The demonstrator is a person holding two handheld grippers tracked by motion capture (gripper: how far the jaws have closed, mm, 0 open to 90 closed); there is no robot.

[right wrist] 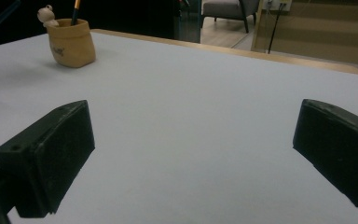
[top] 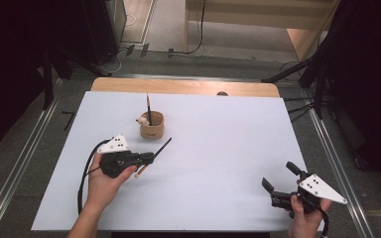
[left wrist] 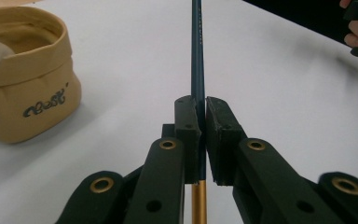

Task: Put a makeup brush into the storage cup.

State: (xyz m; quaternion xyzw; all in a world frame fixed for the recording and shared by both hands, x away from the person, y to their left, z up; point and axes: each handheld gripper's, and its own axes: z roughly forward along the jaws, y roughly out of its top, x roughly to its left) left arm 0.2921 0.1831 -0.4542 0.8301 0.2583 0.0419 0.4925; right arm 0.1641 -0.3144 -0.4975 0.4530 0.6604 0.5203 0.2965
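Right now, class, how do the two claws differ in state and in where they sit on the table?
The left claw is shut on a dark pencil, near the tan pen pot. The right claw is open and grips nothing, at the table's near right edge, far from the pot. Both are black, hand-held, each topped by a grey three-cornered plate.
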